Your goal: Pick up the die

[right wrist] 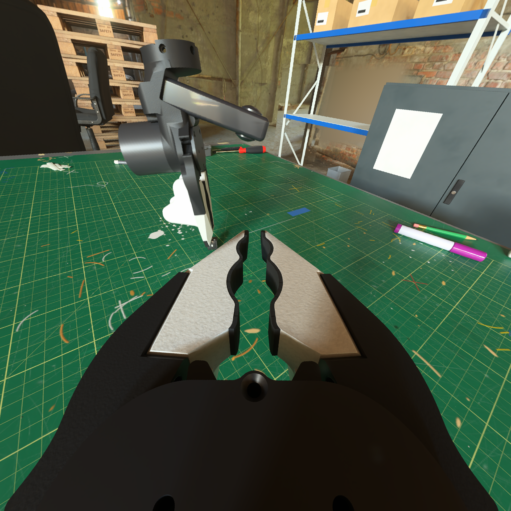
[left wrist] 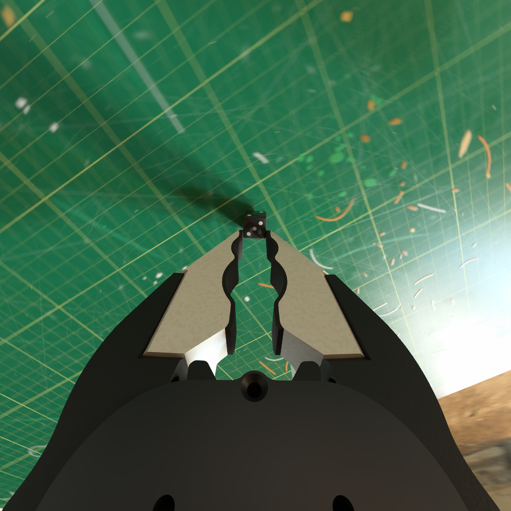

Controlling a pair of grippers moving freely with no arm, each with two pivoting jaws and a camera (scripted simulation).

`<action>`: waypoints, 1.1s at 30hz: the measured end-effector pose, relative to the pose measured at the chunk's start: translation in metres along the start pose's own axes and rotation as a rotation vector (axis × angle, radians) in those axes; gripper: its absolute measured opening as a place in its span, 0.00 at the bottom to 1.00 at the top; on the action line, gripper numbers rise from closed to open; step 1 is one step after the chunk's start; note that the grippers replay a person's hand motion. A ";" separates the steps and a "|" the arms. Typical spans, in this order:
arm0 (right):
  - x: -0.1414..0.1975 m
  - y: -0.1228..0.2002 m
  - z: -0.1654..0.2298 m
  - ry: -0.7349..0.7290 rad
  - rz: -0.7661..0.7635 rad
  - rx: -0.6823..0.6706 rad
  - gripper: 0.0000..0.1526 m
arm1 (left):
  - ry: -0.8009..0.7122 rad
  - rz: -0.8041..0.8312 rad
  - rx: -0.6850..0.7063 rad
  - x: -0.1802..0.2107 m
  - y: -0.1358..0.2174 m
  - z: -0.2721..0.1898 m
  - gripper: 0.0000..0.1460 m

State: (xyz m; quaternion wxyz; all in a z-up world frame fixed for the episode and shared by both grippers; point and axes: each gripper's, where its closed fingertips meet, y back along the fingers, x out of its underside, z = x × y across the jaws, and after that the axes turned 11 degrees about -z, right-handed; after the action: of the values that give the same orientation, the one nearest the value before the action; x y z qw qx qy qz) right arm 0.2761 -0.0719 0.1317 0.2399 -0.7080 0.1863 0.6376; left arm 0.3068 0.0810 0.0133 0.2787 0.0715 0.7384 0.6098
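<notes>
A small black die (left wrist: 254,225) with white pips sits between the fingertips of my left gripper (left wrist: 254,232), which is closed on it from both sides, low over the green cutting mat (left wrist: 138,138). In the right wrist view the left gripper (right wrist: 208,240) points steeply down at the mat, with the die (right wrist: 213,243) at its tip, at or just above the surface. My right gripper (right wrist: 254,233) hovers over the mat a little to the right of it, its jaws almost together with nothing between them.
A purple-and-white marker (right wrist: 439,242) and a green pencil (right wrist: 445,231) lie at the right. A red-handled screwdriver (right wrist: 246,149) lies at the far edge. A grey cabinet (right wrist: 442,154) stands beyond the right edge. A white paint blotch (right wrist: 177,207) lies behind the left gripper.
</notes>
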 end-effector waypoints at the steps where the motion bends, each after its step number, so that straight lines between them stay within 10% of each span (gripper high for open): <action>1: 0.000 0.000 0.000 0.000 -0.001 0.002 0.05 | -0.060 -0.002 0.001 -0.002 -0.002 -0.009 0.11; 10: -0.004 0.005 -0.006 0.000 -0.013 0.020 0.05 | -0.519 -0.077 0.083 -0.017 -0.015 -0.091 0.11; 33: -0.001 0.001 -0.002 -0.020 -0.027 0.009 0.05 | -0.789 -0.492 0.383 -0.006 -0.008 -0.086 0.11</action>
State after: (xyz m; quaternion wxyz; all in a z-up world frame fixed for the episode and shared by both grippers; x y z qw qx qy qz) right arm 0.2773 -0.0735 0.1330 0.2537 -0.7030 0.1772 0.6403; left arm 0.2704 0.0022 0.0161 0.6540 0.1701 0.6705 0.3062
